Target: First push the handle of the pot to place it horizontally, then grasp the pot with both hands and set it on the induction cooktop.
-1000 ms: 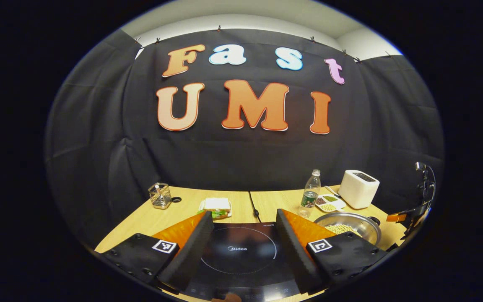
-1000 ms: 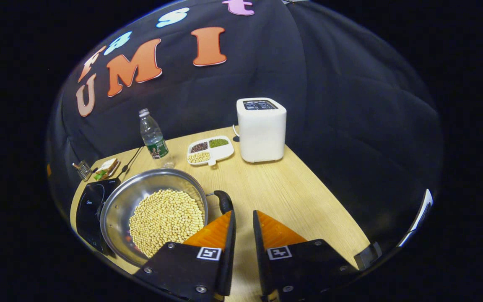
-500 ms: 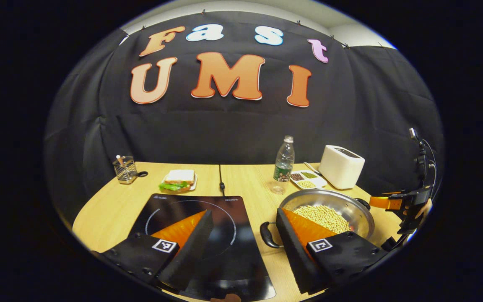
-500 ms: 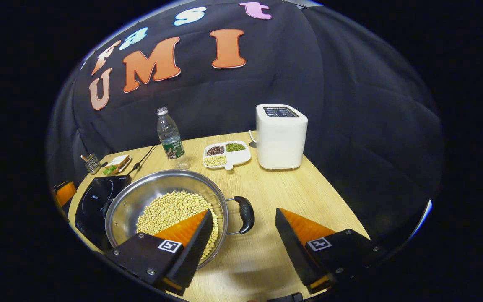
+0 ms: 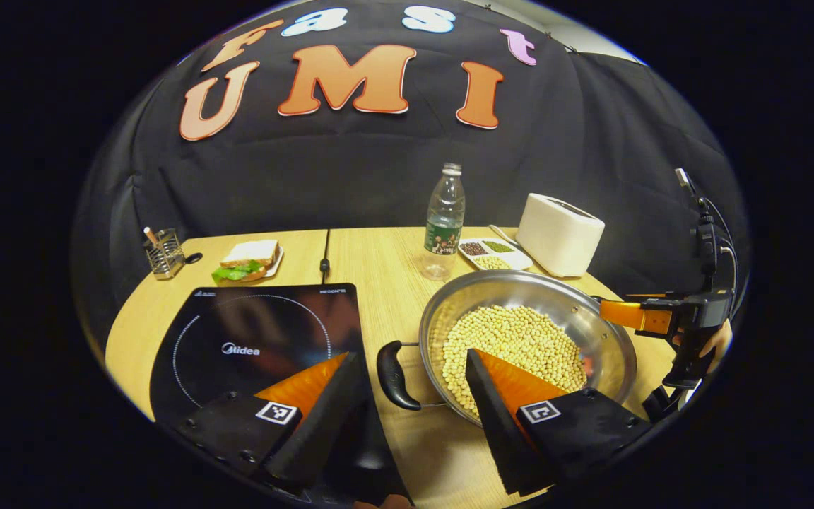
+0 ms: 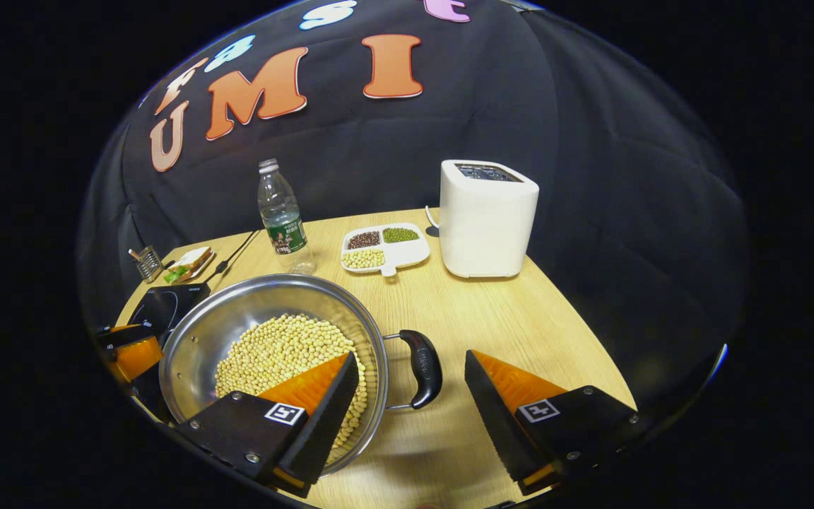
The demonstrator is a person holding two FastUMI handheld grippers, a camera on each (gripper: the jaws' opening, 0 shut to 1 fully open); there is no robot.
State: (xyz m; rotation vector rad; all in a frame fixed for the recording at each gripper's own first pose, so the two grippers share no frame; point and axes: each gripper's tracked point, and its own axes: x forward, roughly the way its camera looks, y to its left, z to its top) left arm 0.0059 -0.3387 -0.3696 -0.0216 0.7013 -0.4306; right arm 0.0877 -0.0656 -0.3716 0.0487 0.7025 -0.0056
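Left gripper view sits low at the near edge of the counter (image 5: 379,254), looking across it toward the black cloth wall, its own left gripper (image 5: 410,406) spread wide at the bottom, either side of the pot's (image 5: 527,339) near handle. Right gripper view looks in from the pot's other side, angled down, close over the rim, right gripper (image 6: 410,406) at the bottom. Both take in the pot, cooktop (image 5: 258,339), bottle (image 5: 442,219) and toaster (image 5: 559,233), and each catches the other gripper at its edge.
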